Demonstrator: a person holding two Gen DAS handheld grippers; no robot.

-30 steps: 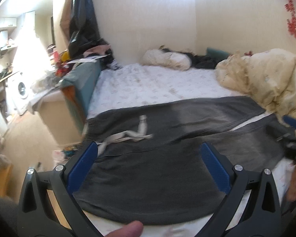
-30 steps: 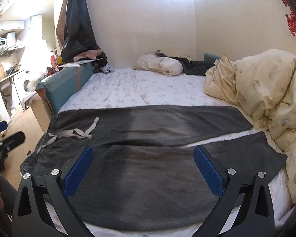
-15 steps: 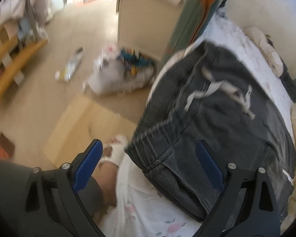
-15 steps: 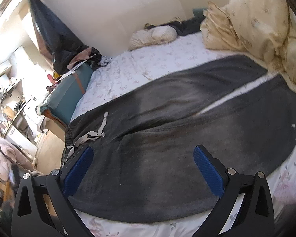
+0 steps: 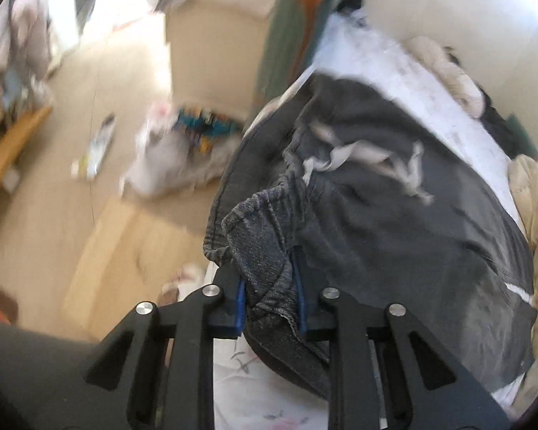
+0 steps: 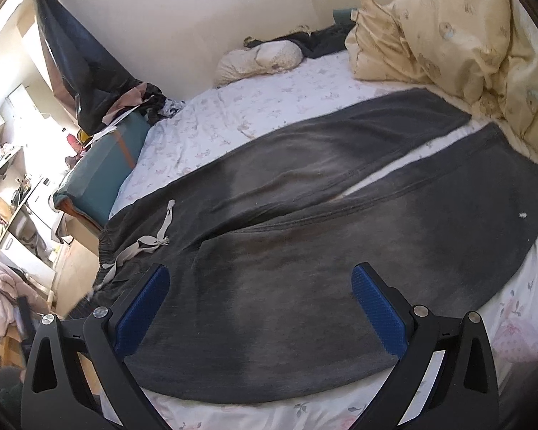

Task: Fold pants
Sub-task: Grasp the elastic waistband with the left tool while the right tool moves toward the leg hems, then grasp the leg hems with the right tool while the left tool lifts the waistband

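Dark grey sweatpants [image 6: 305, 236] lie spread across the bed with both legs running to the right and a white drawstring [image 6: 150, 243] at the waist. My left gripper [image 5: 269, 304] is shut on the near corner of the elastic waistband [image 5: 265, 229], which bunches up between the blue pads. The pants also show in the left wrist view [image 5: 394, 222]. My right gripper [image 6: 262, 308] is open and empty, hovering above the near leg, its blue pads [image 6: 376, 311] wide apart.
A cream duvet [image 6: 466, 43] is piled at the right of the bed. A pillow [image 6: 258, 61] and dark clothes lie at the head. A teal cushion [image 6: 100, 179] lies on the bed's left edge. The floor [image 5: 107, 215] holds cardboard, a bag and clutter.
My left gripper has swung down to the waistband corner and closed on it, bunching the fabric. My right gripper tilted and moved lower over the near leg, still open.
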